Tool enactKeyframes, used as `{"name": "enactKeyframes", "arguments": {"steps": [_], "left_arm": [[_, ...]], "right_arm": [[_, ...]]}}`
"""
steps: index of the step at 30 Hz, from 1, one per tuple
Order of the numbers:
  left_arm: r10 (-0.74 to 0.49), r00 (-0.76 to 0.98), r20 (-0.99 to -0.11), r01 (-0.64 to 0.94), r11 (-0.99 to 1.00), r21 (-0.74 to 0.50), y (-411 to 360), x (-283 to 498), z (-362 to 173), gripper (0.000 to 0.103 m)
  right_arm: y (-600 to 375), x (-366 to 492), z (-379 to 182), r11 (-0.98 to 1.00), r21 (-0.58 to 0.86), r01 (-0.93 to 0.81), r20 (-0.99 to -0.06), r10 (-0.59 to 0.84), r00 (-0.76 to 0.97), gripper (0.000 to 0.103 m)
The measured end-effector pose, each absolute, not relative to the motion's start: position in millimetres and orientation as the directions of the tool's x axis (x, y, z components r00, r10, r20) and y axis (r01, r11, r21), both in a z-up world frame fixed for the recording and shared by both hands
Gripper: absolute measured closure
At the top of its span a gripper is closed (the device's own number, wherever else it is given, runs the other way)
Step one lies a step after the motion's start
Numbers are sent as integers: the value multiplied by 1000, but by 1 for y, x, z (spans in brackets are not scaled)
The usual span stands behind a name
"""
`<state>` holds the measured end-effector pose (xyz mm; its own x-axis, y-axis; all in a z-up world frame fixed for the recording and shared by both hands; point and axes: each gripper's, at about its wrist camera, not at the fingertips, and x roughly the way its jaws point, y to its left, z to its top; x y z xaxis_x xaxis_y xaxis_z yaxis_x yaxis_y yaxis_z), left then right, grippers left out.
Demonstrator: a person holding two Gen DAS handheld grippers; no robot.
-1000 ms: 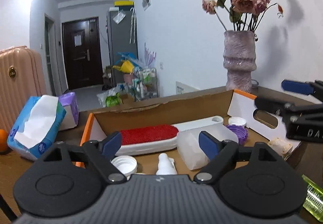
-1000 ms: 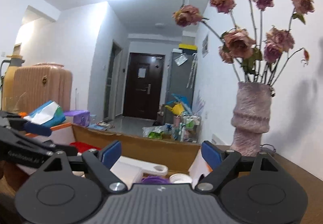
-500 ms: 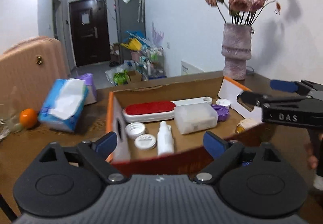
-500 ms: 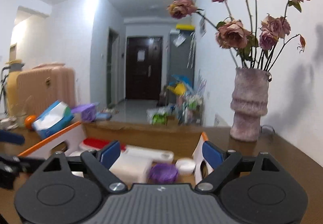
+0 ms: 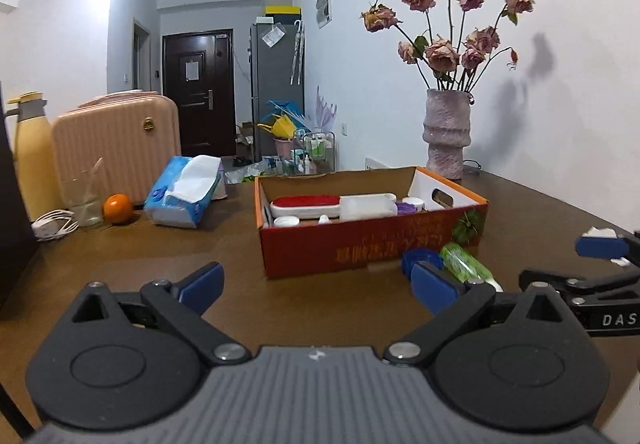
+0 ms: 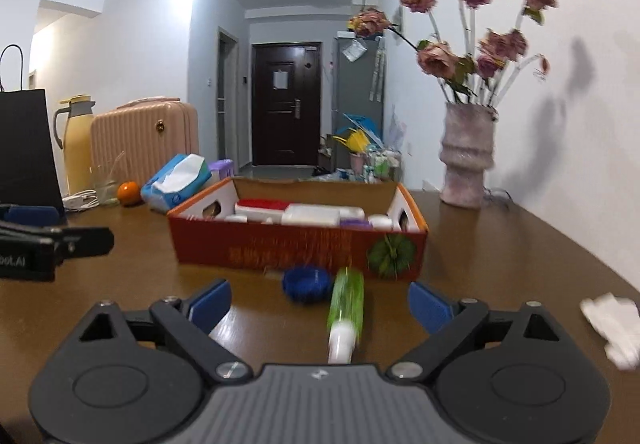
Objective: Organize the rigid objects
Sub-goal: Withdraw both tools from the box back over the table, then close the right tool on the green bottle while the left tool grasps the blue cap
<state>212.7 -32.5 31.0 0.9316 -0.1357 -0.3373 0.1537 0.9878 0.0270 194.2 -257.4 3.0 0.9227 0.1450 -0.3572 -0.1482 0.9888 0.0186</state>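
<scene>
A brown wooden table (image 5: 120, 264) carries a red cardboard box (image 6: 280, 248) already holding a red-topped brush (image 5: 306, 204), a clear plastic container (image 5: 366, 207) and white lids. Both the left gripper (image 5: 316, 284) and right gripper (image 6: 318, 304) hover with jaws spread wide and empty. In front of the box lie a green bottle (image 6: 346, 300) and, beside it, a blue cap (image 6: 306, 284)

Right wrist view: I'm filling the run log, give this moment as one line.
left gripper: open, empty | right gripper: open, empty | green bottle: lying on table, between right fingers | blue cap: beside it | cardboard box: filled
</scene>
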Motion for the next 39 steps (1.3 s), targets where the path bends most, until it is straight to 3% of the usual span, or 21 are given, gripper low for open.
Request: {"name": "enactKeyframes", "arguments": {"steps": [11,18,24,31,35,39], "left_arm": [[-169,909,-382,177,984,-14,-18,123,-4,0],[-208,927,-311,219,976,-2,-21,85,6,0],[-193,913,-359,201,980,-15,-21,96,-2,0],[-213,917,-336,216,976,-30,-17,102,1,0],[-235,902,-362,237,971,-40,-17,126,-4,0],[-260,882,-392,270,962,-32,-22,164,-4,0]], "right_arm": [[-242,95,-22,993,15,-114,-361,112,926,7],[-234,49,-9,987,-8,-160,-303,150,941,3],[-235,60,-17,992,1,-130,-337,123,934,3],[-238,64,-16,992,14,-126,-318,124,940,3],[-243,90,-22,991,32,-128,-328,131,935,5],[-250,136,-20,990,46,-135,-343,143,928,13]]}}
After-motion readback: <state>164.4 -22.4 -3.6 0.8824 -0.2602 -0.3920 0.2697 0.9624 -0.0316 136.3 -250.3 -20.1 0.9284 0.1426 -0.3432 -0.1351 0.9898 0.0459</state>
